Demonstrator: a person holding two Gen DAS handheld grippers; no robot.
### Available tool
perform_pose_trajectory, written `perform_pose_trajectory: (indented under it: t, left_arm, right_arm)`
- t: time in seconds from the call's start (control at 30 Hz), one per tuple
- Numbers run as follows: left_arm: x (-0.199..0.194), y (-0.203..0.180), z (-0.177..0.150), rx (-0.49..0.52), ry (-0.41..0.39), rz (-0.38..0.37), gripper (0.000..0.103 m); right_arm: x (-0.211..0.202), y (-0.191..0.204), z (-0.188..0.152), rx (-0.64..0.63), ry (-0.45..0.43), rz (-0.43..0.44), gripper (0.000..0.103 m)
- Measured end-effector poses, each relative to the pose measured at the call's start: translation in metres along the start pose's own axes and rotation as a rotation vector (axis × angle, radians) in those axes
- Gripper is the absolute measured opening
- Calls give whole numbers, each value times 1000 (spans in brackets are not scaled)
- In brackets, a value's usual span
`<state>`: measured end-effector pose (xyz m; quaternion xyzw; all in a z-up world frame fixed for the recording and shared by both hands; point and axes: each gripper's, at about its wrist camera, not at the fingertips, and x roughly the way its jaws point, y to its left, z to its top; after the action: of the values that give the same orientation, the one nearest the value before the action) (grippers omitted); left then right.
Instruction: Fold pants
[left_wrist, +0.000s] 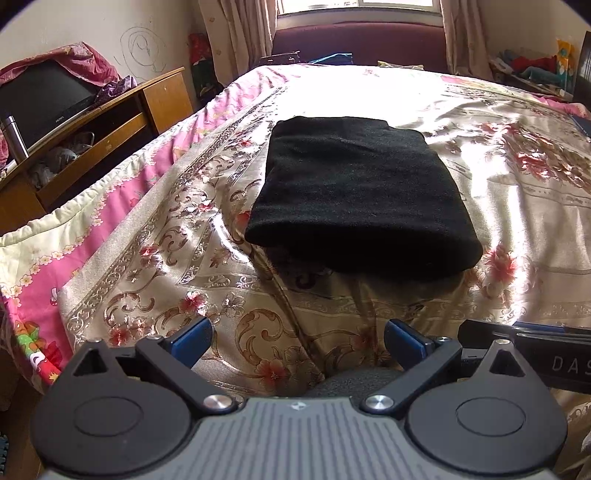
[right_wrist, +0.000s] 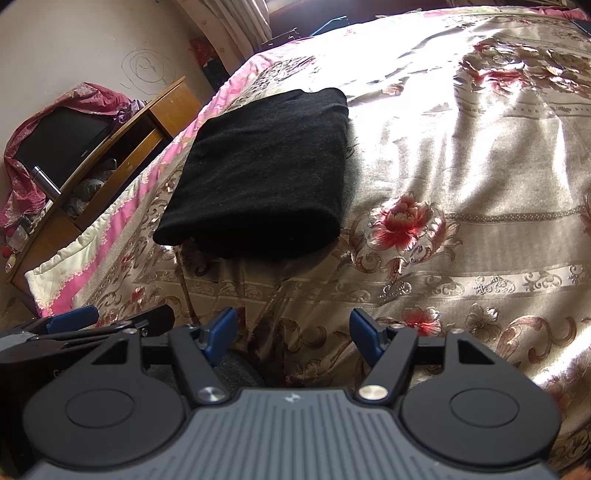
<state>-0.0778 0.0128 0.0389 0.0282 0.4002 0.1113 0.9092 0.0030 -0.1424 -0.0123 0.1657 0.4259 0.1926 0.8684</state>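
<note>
**Black pants lie folded on the bed, both tongs held back**

Nearest to me, the left tongs (left_wrist: 297, 341) hang over the foot of the bed, blue fingers (left_wrist: 192, 341) spread wide with nothing between them but the flowered bedspread (left_wrist: 155, 258) below. Just beside them the right tongs (right_wrist: 293, 338) are also spread and empty, angled down at the same patch of cover. Neither touches any cloth.

A little further up the bed sit the pants (left_wrist: 354, 192), a black bundle lying flat on the bedspread toward the left side of the mattress, apart from both tongs. They look already folded into a thick, neat rectangle, with a rounded fold on the near edge and the layers stacked above it. My guess is the folding is done or all but done.

The fabric looks soft, fuzzy and knit-like, light to lift and limp rather than stiff. It should not slip in a pinch, but the stack would likely sag and spill open if lifted by one corner. The safest hold, I think, is the two near corners at the rounded fold, one per tongs, pinching all layers together.

Beyond, a wooden stand (left_wrist: 122, 110) with a television (left_wrist: 44, 96) sits beside the bed, and a window (left_wrist: 354, 7) glares at the far end.
</note>
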Motion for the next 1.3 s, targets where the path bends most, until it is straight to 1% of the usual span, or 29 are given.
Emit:
perform_pose_trajectory:
  t: [1.3]
  left_arm:
    - [-4, 3, -7, -11, -11, 18, 103]
  right_arm:
    - [2, 3, -3, -7, 21, 18, 69]
